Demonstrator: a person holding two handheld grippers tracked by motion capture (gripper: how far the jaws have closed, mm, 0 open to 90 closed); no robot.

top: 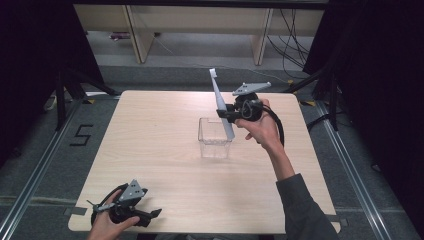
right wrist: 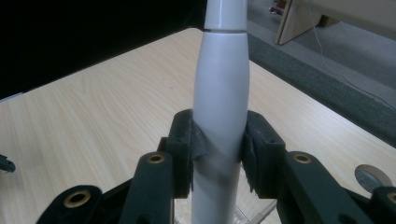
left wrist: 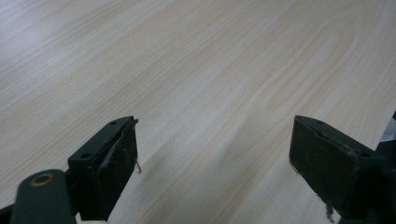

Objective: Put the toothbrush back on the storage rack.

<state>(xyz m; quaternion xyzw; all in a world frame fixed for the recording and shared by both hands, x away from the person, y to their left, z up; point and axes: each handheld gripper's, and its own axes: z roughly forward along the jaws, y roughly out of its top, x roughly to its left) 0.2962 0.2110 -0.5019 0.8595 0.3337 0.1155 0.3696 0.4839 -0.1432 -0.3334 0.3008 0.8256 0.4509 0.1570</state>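
The right gripper (top: 231, 113) was clamped on a long white toothbrush (top: 221, 102), its two jaws pressed against the handle from either side, as the right gripper view (right wrist: 219, 154) made plain. The toothbrush (right wrist: 220, 102) stood nearly upright, leaning a little, with its head up and away from the clear box (top: 215, 138) and its lower end reaching down at the box's right wall; whether that end was already inside the box or just at its rim could not be told. The clear box stood open-topped near the middle of the table (top: 150, 150).

The left gripper (top: 152, 214) lay well apart from the box, at the near left corner of the table, resting under the person's left hand (top: 107, 225). Its jaws stood wide apart with only bare wood between them (left wrist: 215, 154).

The step in hand looked like lowering the toothbrush into the box. The next move would likely call for keeping the handle's lower end inside the box's right wall, easing it down until it rested, then letting the jaws part without tipping the light box.
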